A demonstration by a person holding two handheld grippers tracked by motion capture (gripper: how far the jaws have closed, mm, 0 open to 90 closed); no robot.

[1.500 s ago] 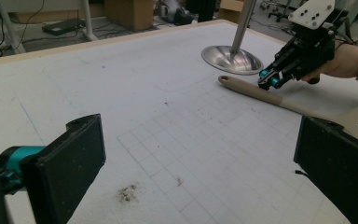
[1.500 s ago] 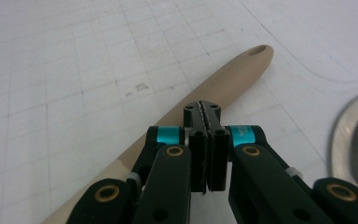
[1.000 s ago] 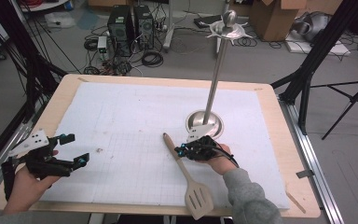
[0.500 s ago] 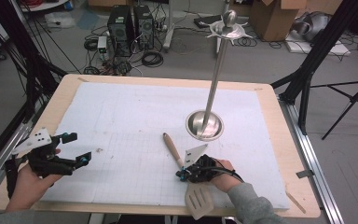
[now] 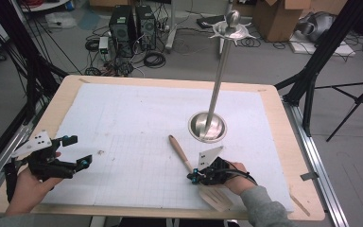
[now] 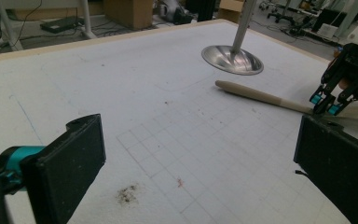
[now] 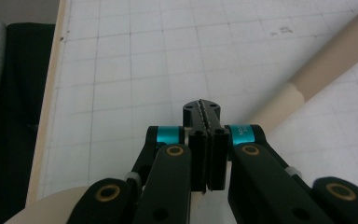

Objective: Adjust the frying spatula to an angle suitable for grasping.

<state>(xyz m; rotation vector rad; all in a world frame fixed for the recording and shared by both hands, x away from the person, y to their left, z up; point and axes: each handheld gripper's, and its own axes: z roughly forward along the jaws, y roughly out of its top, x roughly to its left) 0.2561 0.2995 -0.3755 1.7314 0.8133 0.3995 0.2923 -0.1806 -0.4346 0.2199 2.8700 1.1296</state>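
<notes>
On the tabletop (image 5: 123,109), near its front edge, the right gripper (image 5: 194,176) sits on a wooden spatula (image 5: 189,166).
Its jaws are pressed together, and I cannot tell if they pinch the neck of the spatula or only rest on it. The spatula lies flat on the white sheet, the handle pointing toward the round base of a metal stand (image 5: 208,126), the blade near the front edge by the right hand (image 5: 238,176). The left gripper (image 5: 75,152) is well apart, at the left side, with its jaws wide apart and holding nothing.
</notes>
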